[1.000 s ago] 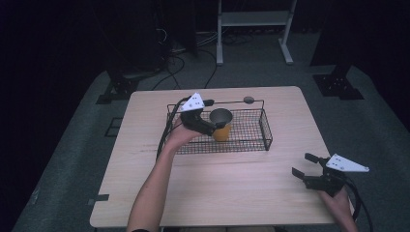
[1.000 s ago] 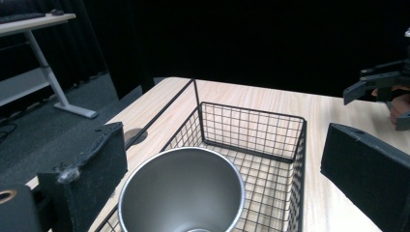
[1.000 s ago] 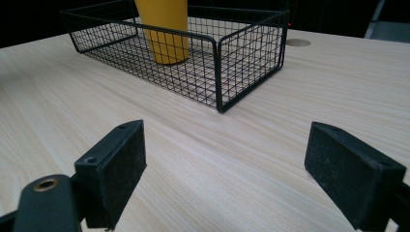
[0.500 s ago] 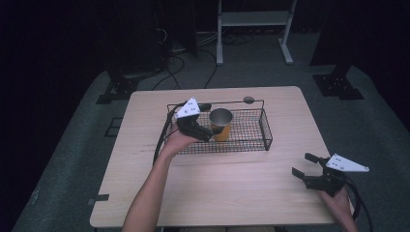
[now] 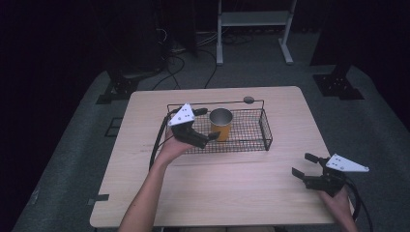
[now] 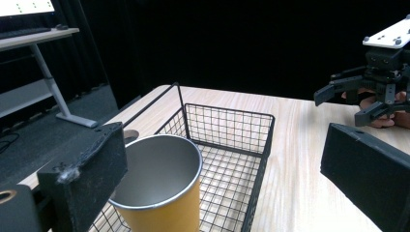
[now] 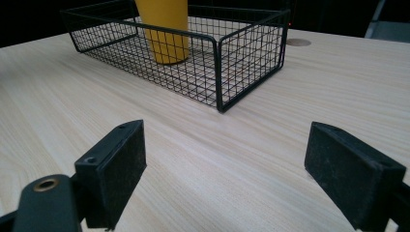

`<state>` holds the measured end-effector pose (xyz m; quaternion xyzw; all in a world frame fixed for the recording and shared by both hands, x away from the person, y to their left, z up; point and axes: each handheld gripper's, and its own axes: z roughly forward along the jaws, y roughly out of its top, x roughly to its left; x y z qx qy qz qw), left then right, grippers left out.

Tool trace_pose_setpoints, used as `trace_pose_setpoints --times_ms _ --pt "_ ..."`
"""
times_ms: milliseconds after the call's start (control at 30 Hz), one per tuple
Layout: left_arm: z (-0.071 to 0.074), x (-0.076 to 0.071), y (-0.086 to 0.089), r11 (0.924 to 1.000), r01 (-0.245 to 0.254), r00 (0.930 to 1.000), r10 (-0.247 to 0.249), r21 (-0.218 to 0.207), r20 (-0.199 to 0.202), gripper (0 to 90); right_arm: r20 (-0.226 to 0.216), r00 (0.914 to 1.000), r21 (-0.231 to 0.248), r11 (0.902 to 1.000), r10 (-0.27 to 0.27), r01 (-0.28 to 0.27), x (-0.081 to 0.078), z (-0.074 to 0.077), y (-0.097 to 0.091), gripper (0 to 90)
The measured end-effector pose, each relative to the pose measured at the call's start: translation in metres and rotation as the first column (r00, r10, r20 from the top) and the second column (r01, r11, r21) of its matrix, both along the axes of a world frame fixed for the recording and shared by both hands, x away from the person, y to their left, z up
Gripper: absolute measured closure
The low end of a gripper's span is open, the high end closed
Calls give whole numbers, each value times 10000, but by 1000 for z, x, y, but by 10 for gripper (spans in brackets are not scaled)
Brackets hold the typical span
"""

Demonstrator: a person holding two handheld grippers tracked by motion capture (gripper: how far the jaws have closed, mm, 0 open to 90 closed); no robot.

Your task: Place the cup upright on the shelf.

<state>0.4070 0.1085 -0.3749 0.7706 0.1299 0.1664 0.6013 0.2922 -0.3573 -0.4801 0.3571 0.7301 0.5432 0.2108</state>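
An orange cup (image 5: 221, 124) with a steel inside stands upright in the left part of a black wire basket (image 5: 263, 130) at the middle of the table. My left gripper (image 5: 208, 124) is open just left of the cup, over the basket's left end. In the left gripper view the cup (image 6: 159, 193) sits close to the left jaw, with the basket (image 6: 261, 140) behind it and a wide gap to the right jaw; neither pad presses on it. My right gripper (image 5: 302, 165) stands open at the table's front right, with bare wood between its jaws (image 7: 227, 164).
The light wooden table (image 5: 232, 193) has free room in front of the basket. A small round grey cap (image 5: 248, 100) lies behind the basket. A white desk frame (image 5: 251, 19) stands on the floor beyond the table, and cables trail off the left side.
My left gripper has drawn back to the left and slightly toward the person, away from the cup. The cup stays upright in the basket. The right gripper has not moved.
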Motion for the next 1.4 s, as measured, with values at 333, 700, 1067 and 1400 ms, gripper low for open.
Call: trace_pose_setpoints --times_ms 333,700,1067,1400 --pt "-3 -13 6 9998 17 10000 -16 -197 86 20 5 10000 -8 10000 8 -8 0 0 0 138" --pt "-8 -27 13 9993 12 10000 -9 -369 82 20 13 10000 -21 10000 17 -17 0 0 0 138" --pt "-13 -41 23 9989 -86 9999 92 -455 132 20 2 10000 -21 10000 6 -6 0 0 0 138" --pt "-24 -51 30 9987 -224 9997 227 -461 47 20 -1 10000 -16 10000 3 -3 0 0 0 138"
